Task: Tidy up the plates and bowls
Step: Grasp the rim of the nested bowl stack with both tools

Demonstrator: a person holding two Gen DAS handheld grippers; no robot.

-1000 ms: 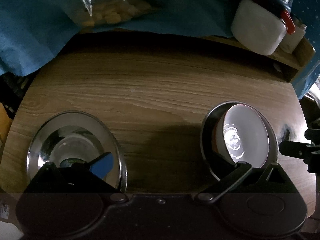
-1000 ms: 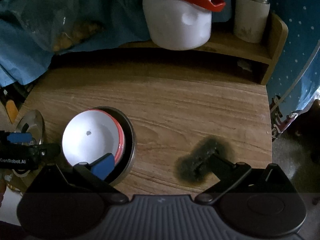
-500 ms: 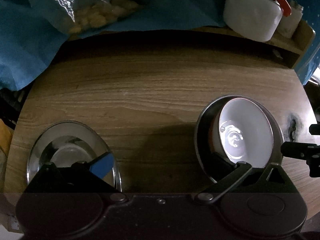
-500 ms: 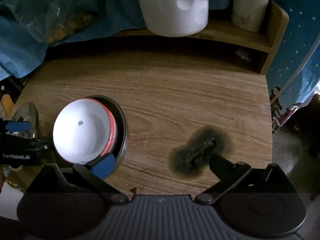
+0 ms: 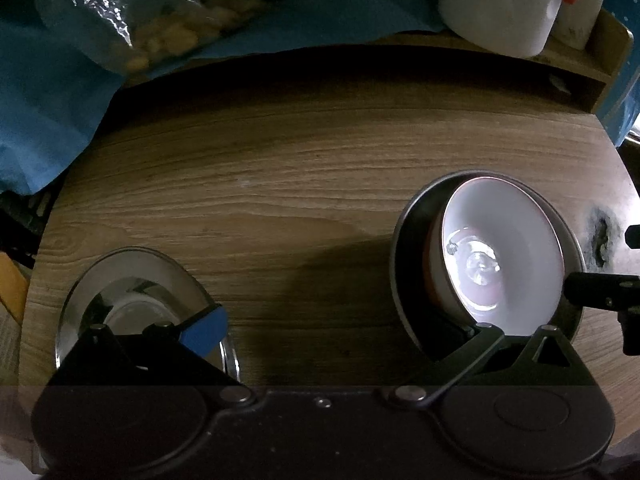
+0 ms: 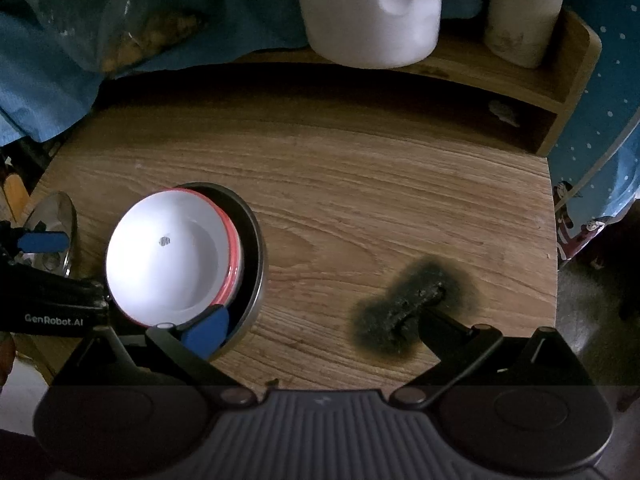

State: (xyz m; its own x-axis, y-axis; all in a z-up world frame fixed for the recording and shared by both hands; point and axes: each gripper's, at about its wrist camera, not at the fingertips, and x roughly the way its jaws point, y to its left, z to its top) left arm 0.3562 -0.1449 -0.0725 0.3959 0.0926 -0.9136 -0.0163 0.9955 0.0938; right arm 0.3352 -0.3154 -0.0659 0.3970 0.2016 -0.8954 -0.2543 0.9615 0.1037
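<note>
A white bowl with a red rim [image 6: 168, 256] sits tilted inside a dark metal pan [image 6: 254, 248] on the wooden table [image 6: 360, 200]; both also show in the left wrist view, the bowl [image 5: 504, 256] and the pan [image 5: 412, 248]. A shiny steel plate [image 5: 132, 280] lies at the table's left front, also in the right wrist view [image 6: 56, 220]. My left gripper [image 5: 344, 332] is open, its fingers spanning the gap between plate and pan. My right gripper [image 6: 320, 328] is open, its left finger by the pan's near rim.
A burnt black patch [image 6: 416, 300] marks the table at right. A white jug with a red handle [image 6: 372, 12] and a cup [image 6: 524, 16] stand on a wooden shelf [image 6: 560, 92] at the back. Blue cloth [image 5: 60, 92] and a plastic bag of food [image 5: 172, 28] lie at back left.
Both grippers have drawn back and risen slightly, so the bowl, pan and plate sit a little farther from the cameras. Nothing was picked up or released.
</note>
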